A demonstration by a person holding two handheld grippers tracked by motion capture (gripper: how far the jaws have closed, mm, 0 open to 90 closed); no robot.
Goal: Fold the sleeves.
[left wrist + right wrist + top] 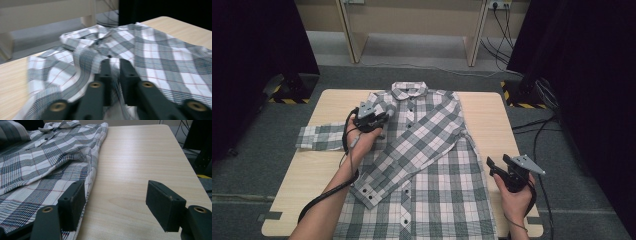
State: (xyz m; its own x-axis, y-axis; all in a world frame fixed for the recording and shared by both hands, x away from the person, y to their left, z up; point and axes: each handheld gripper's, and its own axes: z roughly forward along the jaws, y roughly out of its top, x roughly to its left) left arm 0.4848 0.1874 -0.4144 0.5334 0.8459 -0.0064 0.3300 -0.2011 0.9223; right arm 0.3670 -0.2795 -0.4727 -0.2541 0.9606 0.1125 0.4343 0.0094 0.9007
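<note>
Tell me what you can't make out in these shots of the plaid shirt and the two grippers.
- Shirt hem: cut off by the bottom edge of the high view.
- Cloth between the left gripper jaws: nearly closed on a fold, but the left gripper view is blurred, so grip depth is unclear.
- Shirt's side edge under the open right gripper: one jaw covers it in the right gripper view.

Shirt (427, 165) hem cut off by bottom edge in high view; left gripper view motion-blurred.

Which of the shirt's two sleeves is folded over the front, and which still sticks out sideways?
The sleeve on the right claw's side lies folded diagonally across the shirt front. The other sleeve, beside the left claw, stretches flat over the table.
</note>
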